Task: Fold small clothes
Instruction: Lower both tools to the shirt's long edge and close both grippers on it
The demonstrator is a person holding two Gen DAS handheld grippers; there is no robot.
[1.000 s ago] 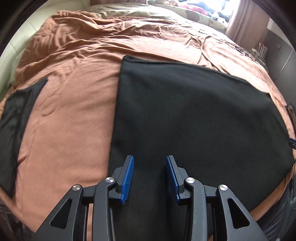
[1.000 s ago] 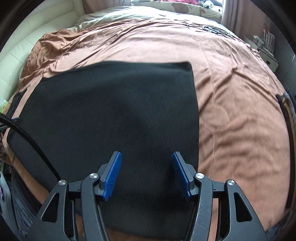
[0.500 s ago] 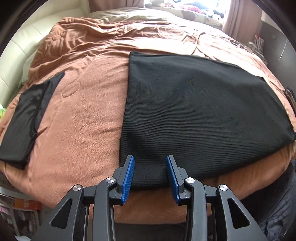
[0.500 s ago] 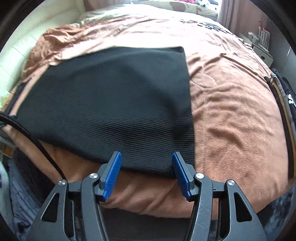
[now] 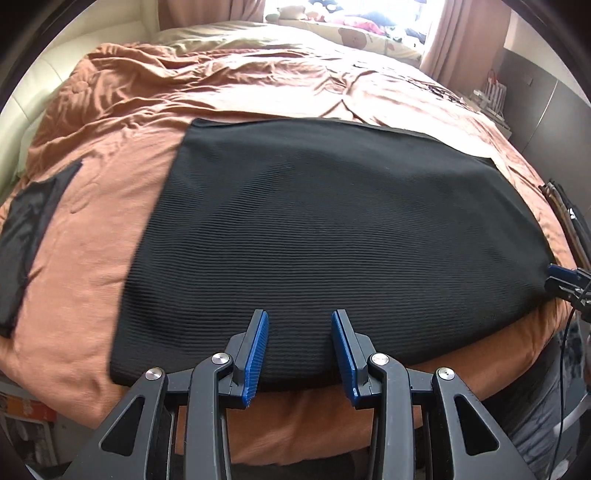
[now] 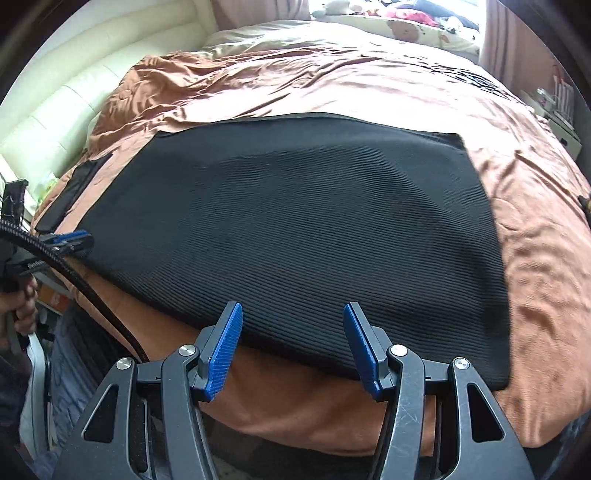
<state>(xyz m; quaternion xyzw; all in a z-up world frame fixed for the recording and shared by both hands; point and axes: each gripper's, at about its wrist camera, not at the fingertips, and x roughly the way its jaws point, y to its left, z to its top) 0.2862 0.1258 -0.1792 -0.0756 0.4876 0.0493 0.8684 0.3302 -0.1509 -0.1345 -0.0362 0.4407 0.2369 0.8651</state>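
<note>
Daylight from far window point(image 5: 424, 22) (blown out); fisheye edges warped, dark.

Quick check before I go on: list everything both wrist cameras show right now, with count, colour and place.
ribbed garment: one, black, spread flat at the near edge of the bed.
folded cloth: one, black, lying left of the garment.
bedspread: one, rust-orange, wrinkled, covering the bed.
quilt: one, pale, at the far end.
headboard: one, cream, padded, on the left.
curtains: pinkish, far right.
left gripper: black, blue pads, open above the garment's near hem.
right gripper: same, open at the near hem.
</note>
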